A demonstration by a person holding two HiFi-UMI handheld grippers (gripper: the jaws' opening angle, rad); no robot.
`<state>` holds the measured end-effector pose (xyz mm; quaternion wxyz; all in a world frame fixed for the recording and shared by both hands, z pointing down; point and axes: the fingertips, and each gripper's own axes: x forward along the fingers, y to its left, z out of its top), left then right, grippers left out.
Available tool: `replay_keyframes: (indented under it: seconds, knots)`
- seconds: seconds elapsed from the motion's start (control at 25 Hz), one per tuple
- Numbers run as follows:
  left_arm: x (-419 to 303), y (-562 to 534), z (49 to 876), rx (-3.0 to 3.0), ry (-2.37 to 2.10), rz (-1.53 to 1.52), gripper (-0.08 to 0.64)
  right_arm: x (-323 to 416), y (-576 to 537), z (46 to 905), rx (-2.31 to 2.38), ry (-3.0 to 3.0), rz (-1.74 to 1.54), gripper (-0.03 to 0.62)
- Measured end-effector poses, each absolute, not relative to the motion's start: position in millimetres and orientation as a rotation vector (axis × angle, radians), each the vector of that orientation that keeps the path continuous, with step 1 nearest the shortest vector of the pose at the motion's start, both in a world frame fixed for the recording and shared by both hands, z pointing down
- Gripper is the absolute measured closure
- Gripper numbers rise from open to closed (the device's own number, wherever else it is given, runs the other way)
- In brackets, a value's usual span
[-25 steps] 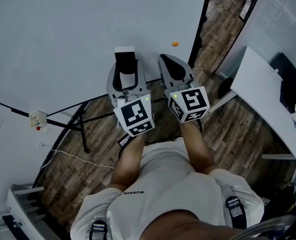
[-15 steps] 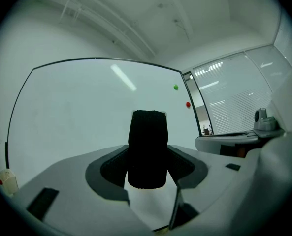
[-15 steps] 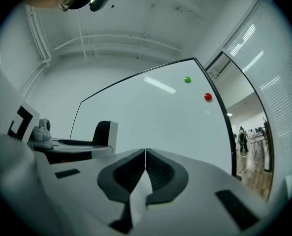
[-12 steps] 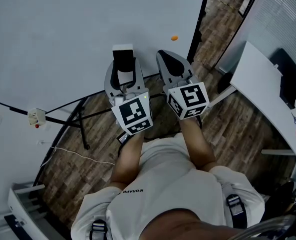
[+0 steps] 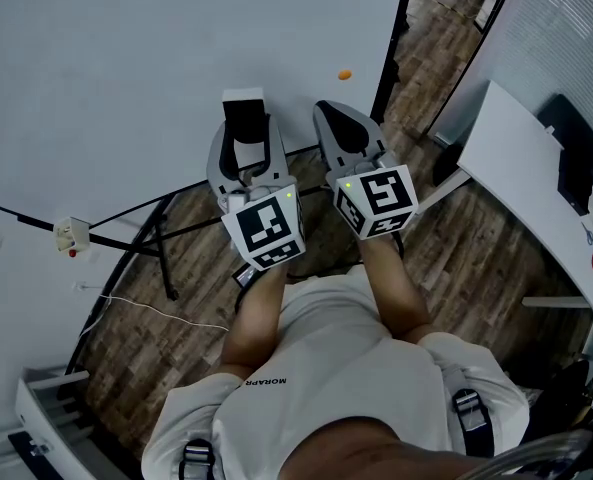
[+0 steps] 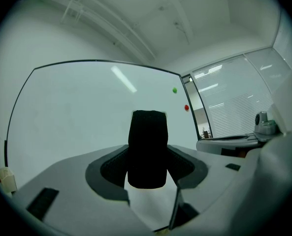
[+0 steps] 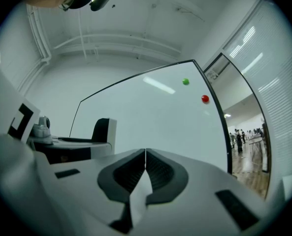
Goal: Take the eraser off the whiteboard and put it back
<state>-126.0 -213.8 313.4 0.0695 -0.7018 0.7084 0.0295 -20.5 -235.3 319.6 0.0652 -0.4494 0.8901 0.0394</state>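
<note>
One eraser point(image 6: 146, 146) tight in left tongs point(image 5: 248, 140) near whiteboard point(image 5: 126, 68); right tongs point(image 7: 145, 152) together, empty.

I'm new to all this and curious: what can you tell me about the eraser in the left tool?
The eraser is a small upright block, with a black, ribbed, felt-like face toward the person and a white backing toward the whiteboard. The left tool grips its sides and holds it in front of the board. Whether it touches the board cannot be told.
</note>
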Motion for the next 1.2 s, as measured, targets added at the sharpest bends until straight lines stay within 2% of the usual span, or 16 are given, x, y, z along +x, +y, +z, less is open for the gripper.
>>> replay_keyframes:
  seconds: [1.2]
  knots:
    - [-126,-211,320,-2.107,2.173,0.102,0.334,-8,-229,323,-1.374,2.672,0.118,0.578]
